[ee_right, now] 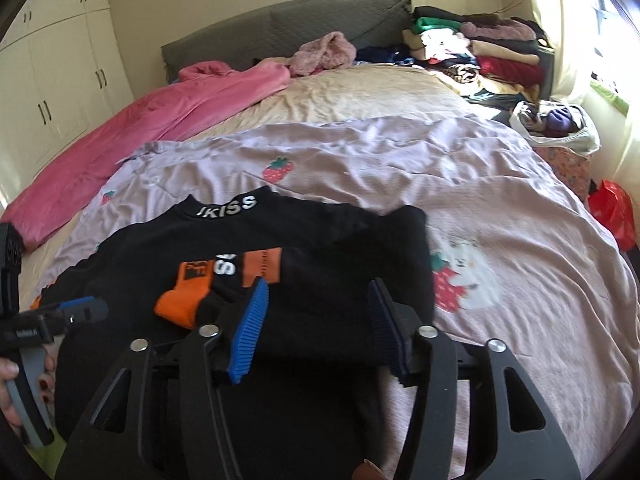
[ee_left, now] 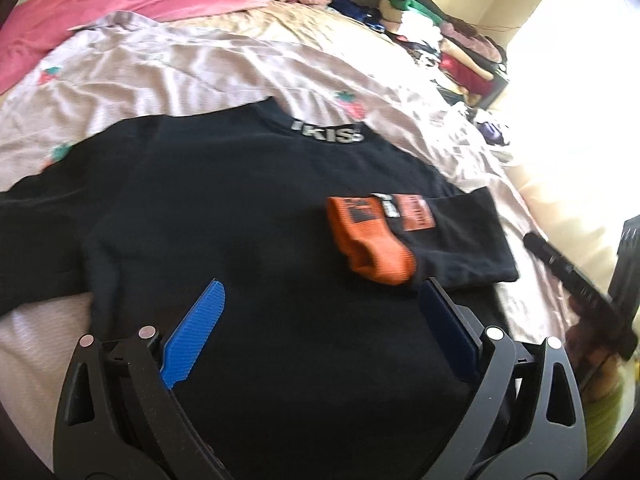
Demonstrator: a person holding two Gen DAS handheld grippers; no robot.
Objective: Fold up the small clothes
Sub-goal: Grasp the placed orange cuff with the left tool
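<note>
Left wrist view: your black sweater (ee_left: 224, 208) lies flat near the bed's (ee_right: 340, 96) foot edge, on a lilac strawberry-print sheet (ee_left: 192, 68), one orange-cuffed sleeve (ee_left: 372, 240) folded across its chest. Your left hand-held gripper (ee_left: 320, 320) hovers over the sweater's body, jaws wide apart, holding nothing. Your right hand-held gripper (ee_right: 316, 324) sits above the folded sleeve, jaws parted, nothing between them. A pink blanket (ee_right: 160, 112) lies along the bed's left edge.

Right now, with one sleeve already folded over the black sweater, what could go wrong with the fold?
The folded sleeve lies loose with its orange cuff bunched, so it may slide open. The black sweater rests on a wrinkled strawberry sheet, which may drag along. The other sleeve is still spread out.
</note>
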